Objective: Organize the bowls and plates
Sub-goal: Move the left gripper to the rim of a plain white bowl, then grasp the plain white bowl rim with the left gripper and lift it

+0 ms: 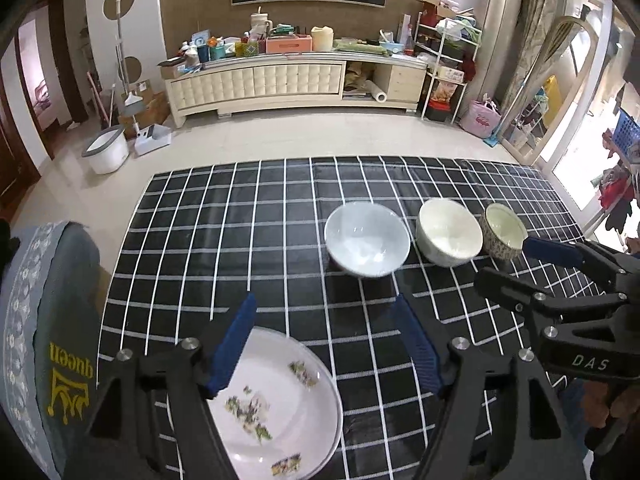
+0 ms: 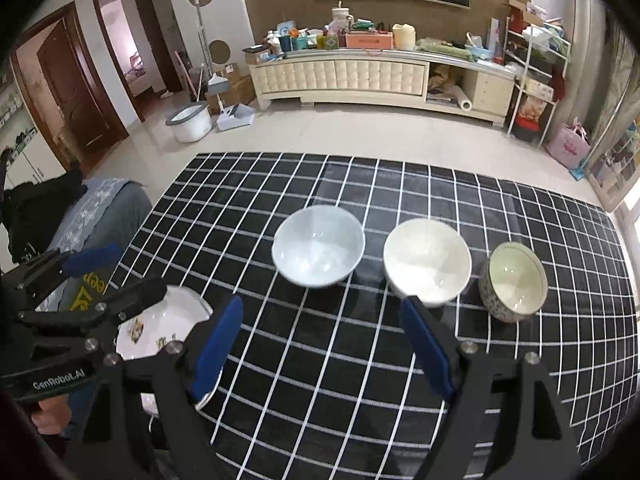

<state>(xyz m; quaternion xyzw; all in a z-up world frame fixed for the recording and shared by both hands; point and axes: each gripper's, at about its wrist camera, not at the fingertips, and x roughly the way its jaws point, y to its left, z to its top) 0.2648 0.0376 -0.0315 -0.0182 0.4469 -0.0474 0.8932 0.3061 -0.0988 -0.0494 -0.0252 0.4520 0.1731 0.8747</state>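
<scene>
Three bowls stand in a row on the black checked tablecloth (image 2: 320, 360): a pale blue bowl (image 2: 318, 246) (image 1: 367, 239), a white bowl (image 2: 427, 266) (image 1: 448, 231), and a small patterned bowl (image 2: 514, 282) (image 1: 502, 231). A white floral plate (image 1: 276, 404) (image 2: 160, 326) lies at the near left. My left gripper (image 1: 326, 334) is open above the plate's right part; it also shows in the right wrist view (image 2: 116, 272). My right gripper (image 2: 322, 332) is open and empty, just short of the bowls; it also shows in the left wrist view (image 1: 516, 264).
A grey cushioned chair (image 1: 48, 340) stands at the table's left edge. Beyond the table's far edge lie the tiled floor, a white bucket (image 1: 106, 152) and a cluttered cabinet (image 1: 296, 80).
</scene>
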